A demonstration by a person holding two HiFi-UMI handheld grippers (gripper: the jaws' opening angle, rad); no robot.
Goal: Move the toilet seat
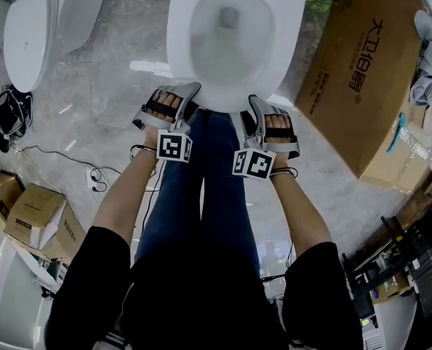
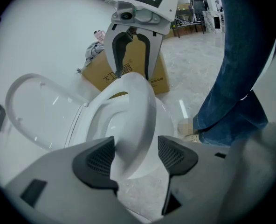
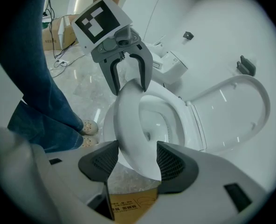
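Note:
The white toilet seat rings the bowl straight ahead of me. My left gripper grips the seat's front rim from the left, and my right gripper grips it from the right. In the left gripper view the seat ring fills the gap of my left gripper, with the right gripper clamped on it opposite. The right gripper view shows the seat tilted above the bowl inside my right gripper. The lid stands open behind.
A large cardboard box lies right of the toilet. A second toilet stands at the upper left. Cables and small boxes lie on the marble floor to the left. The person's jeans legs stand between the grippers.

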